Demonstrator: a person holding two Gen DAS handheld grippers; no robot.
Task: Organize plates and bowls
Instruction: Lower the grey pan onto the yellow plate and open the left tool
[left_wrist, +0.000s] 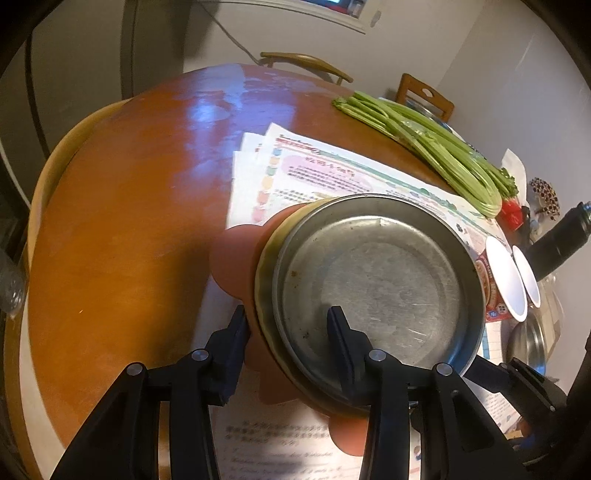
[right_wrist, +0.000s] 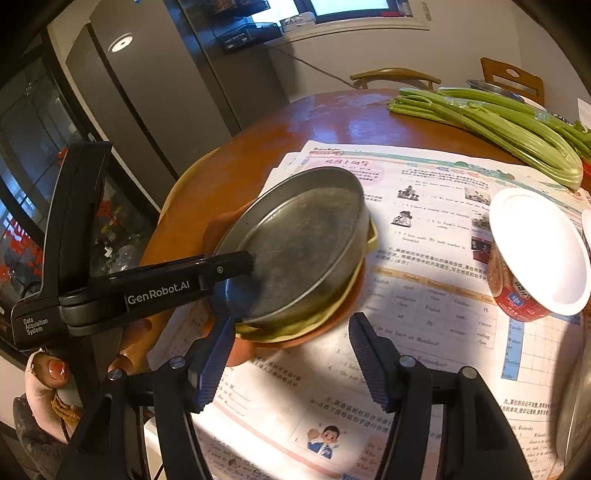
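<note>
Straddling the near rim of the metal plate (left_wrist: 376, 280), the left gripper (left_wrist: 291, 332) has one finger inside the dish and one outside the stack; whether its pads press the rim I cannot tell; the plate sits on a yellowish plate (right_wrist: 317, 325) and a reddish mat (left_wrist: 236, 258), over printed sheets (right_wrist: 424, 221) on the round surface (left_wrist: 122, 221); the right gripper (right_wrist: 291, 354) hovers just beside the stack, its fingers apart around nothing; a white-lidded cup (right_wrist: 535, 254) stands near, celery (right_wrist: 498, 129) farther back.
</note>
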